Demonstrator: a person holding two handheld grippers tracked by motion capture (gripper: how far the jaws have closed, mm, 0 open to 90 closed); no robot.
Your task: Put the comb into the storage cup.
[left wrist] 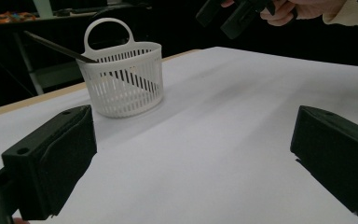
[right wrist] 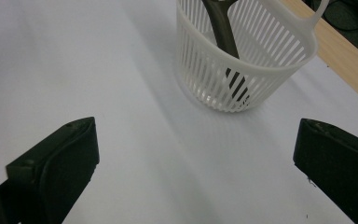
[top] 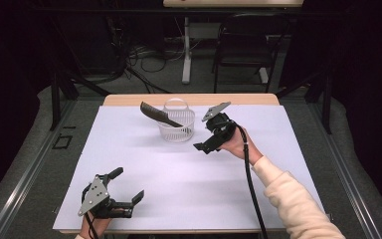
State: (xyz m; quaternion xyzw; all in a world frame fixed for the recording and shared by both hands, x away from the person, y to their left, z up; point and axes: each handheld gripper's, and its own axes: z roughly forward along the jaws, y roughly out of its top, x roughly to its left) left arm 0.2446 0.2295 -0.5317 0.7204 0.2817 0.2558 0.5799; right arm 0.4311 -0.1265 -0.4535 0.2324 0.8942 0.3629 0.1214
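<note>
Comb (top: 156, 115): a dark comb standing slanted inside the white basket, its lower end down in the basket and its upper end leaning out over the rim toward the table's left.
Basket (top: 177, 127): a small white slatted plastic basket with a loop handle, upright on the far middle of the table; in the right gripper view the comb's dark shaft (right wrist: 223, 28) shows through the slats.
Right gripper (top: 208, 145): held by the person's hand just to the right of the basket, raised off the table, jaws spread wide apart and holding nothing; its own view looks down at the basket between the two jaws.
Left gripper (top: 128, 185): near the table's front left corner, well apart from the basket, jaws spread wide and holding nothing.
Table (top: 129, 149): covered by a white sheet, with a wooden edge showing along the far side.
Sleeve (top: 293, 199): a cream sleeve on the person's right arm, coming in from the bottom right.
</note>
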